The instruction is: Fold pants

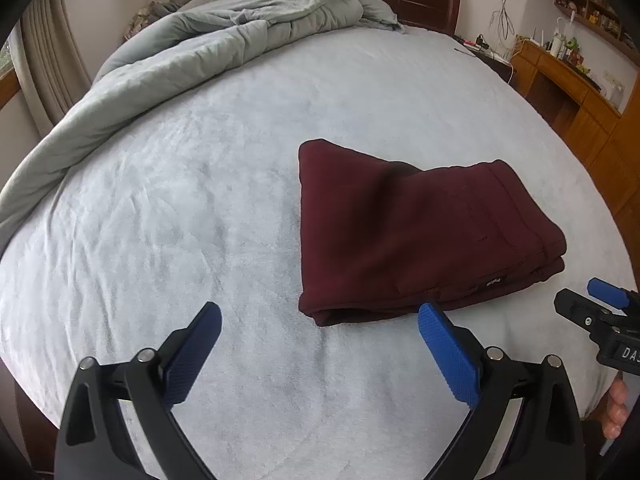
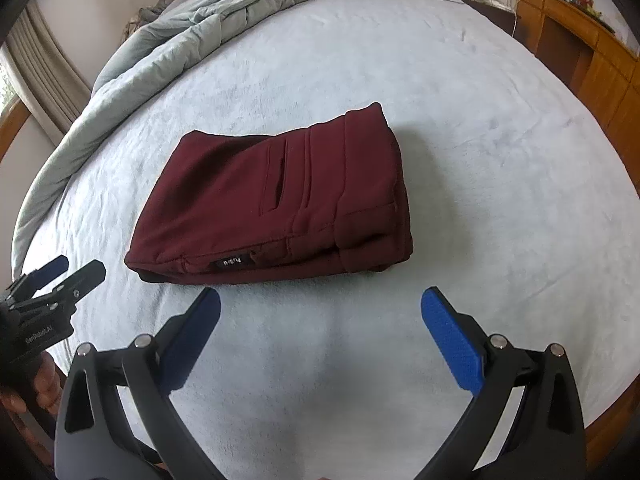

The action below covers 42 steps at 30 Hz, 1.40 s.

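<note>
The maroon pants (image 2: 276, 204) are lying folded into a compact bundle on the pale blue bed (image 2: 500, 160), their small black label (image 2: 231, 263) facing the near edge. Both grippers are hovering just short of that near edge, apart from the fabric. The left gripper (image 1: 320, 354) is standing wide, holding nothing, toward the pants' left corner. The right gripper (image 2: 320, 338) is likewise spread wide and empty, in front of the pants' near edge. Beyond the pants, a grey quilt (image 1: 192, 52) is lying bunched along the bed's far left side, well apart from them.
</note>
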### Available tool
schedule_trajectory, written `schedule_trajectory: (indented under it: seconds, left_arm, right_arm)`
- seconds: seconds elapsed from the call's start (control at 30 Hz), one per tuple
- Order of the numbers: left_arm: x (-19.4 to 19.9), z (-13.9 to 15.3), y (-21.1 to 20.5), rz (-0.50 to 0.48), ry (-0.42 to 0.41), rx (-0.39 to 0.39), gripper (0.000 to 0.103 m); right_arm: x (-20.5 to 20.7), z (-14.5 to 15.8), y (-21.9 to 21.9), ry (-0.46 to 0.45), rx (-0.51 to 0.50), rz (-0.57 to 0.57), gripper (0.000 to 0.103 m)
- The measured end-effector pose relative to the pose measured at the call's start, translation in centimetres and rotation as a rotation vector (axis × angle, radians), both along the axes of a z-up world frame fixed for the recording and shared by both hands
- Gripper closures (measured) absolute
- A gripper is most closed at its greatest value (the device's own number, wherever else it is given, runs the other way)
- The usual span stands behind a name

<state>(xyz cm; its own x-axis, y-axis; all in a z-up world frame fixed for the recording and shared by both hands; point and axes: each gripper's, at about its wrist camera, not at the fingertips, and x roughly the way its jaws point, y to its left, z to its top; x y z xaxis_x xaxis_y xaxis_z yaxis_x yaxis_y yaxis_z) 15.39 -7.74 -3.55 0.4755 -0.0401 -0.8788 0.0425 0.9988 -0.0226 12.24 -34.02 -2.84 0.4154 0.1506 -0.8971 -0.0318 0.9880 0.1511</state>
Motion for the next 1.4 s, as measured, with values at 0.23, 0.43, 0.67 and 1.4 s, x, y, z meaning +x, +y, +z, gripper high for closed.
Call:
schedule_trajectory:
  seconds: [0.23,0.43,0.67,1.4]
  left_arm:
    - [-0.2,0.1,-0.4,-0.004,-0.016,0.038,0.004]
    - [-0.4,0.0,-0.9,-0.019,-0.015,0.045,0.004]
    - [-0.4,0.0,-1.1,-0.027,-0.015,0.046,0.004]
    - [-0.6,-0.1,-1.4,-0.035,-0.018,0.025,0.004]
  right_arm:
    - [0.0,-0.1,0.0,0.006,-0.016,-0.011,0.003]
    - [0.0,-0.2,0.2,0.008,-0.013,-0.006,0.003]
    - [0.1,-0.4,0.1,0.011,-0.018,-0.001,0.003]
    - [0.1,-0.9,0.3,0.026,-0.023,0.004,0.003]
